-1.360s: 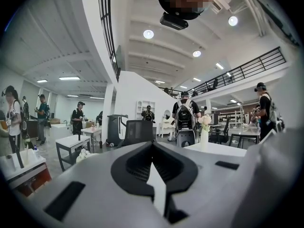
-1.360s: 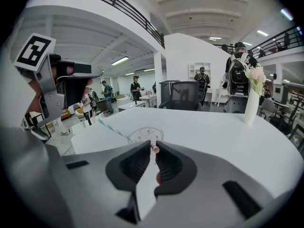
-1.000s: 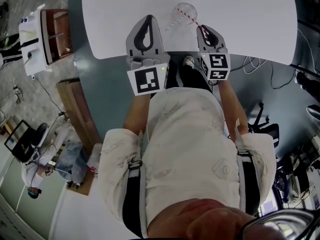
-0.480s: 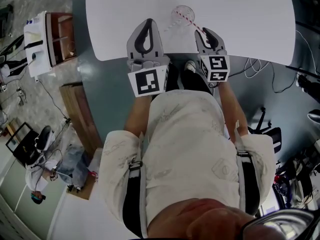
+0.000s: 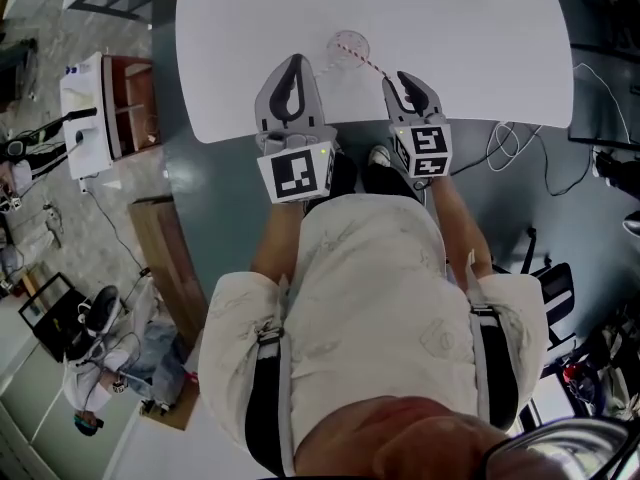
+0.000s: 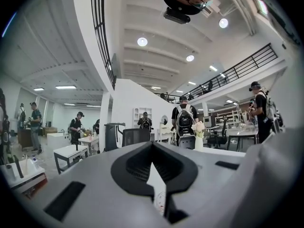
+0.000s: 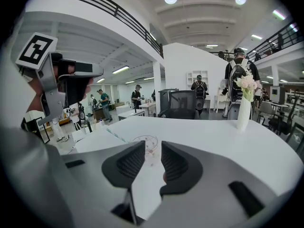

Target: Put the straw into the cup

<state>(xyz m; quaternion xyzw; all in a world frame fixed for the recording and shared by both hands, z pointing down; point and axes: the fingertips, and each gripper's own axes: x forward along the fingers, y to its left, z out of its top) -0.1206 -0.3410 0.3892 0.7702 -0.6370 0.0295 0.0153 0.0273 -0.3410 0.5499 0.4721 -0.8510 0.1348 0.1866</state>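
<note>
**Letting go without disturbing anything**

Judging from how things lie, the placing seems done, and the step in hand is a clean release. On the white table the left gripper sits at seven o'clock from the cup, with its jaws closed together on nothing. The right gripper is at four o'clock from the cup. Its jaws have just been opening and now stand wide apart. Nothing is between them, and only the table and the cup show beyond the gap.

The free end of the straw leans out toward four o'clock, just beside the right gripper's tips. It would therefore be better to keep these jaws wide and draw the gripper back along its own line, toward six o'clock and a little upward, without any swing sideways. A pad that catches this end could lever the straw out or tip the cup, which looks thin and light. The left gripper has no work here and should stay clear.

As for containers, a white vase stands far off toward two o'clock and holds pale flowers. The clear cup stands upright near the table's front edge. It holds the red-and-white striped straw, whose lower end appears inside and whose upper part rests over the rim. I cannot see any liquid.
</note>
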